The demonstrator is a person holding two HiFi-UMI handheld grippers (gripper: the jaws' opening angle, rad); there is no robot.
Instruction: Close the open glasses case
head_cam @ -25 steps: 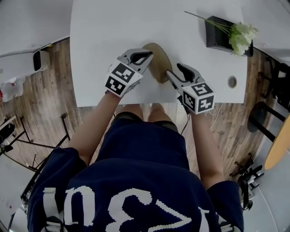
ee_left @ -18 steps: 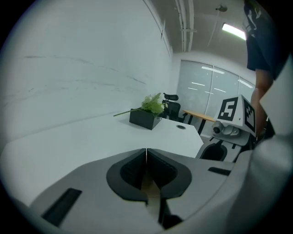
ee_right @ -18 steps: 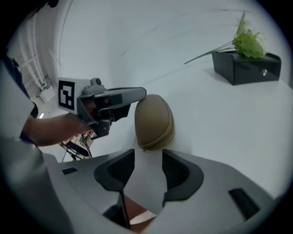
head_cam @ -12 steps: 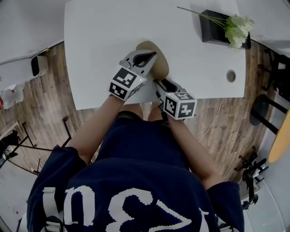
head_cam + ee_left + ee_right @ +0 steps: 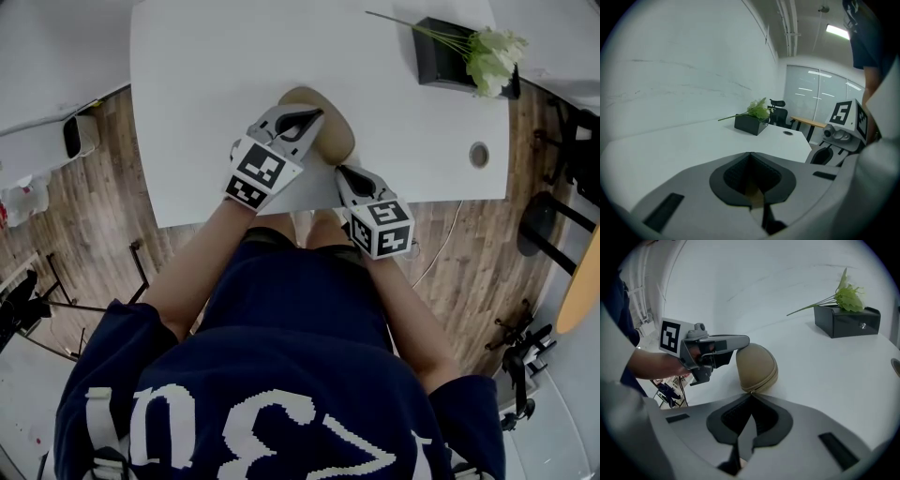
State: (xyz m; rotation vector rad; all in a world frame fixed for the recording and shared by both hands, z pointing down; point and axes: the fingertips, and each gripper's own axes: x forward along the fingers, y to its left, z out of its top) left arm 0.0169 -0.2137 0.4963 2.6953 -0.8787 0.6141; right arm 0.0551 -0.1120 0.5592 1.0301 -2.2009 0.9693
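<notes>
A tan glasses case (image 5: 330, 131) (image 5: 757, 366) lies on the white table (image 5: 206, 75) near its front edge, its zip seam facing me. My left gripper (image 5: 309, 117) (image 5: 740, 341) rests on the case's top with its jaws together; in its own view the left gripper (image 5: 750, 153) shows only a sliver of tan under the tips. The right gripper (image 5: 342, 172) (image 5: 751, 393) sits at the case's near end. Its jaws are closing, and the tips meet on the small zip pull (image 5: 751, 390) there.
A black box (image 5: 455, 61) (image 5: 846, 319) with green and white flowers stands at the table's back right. A round cable hole (image 5: 479, 156) sits near the right front edge. Wood floor lies below the table's front edge, close under both hands.
The right gripper moved in from the case's right side to its near end and dropped a little, and its jaws went from wide to together. The left gripper stayed on the case.
</notes>
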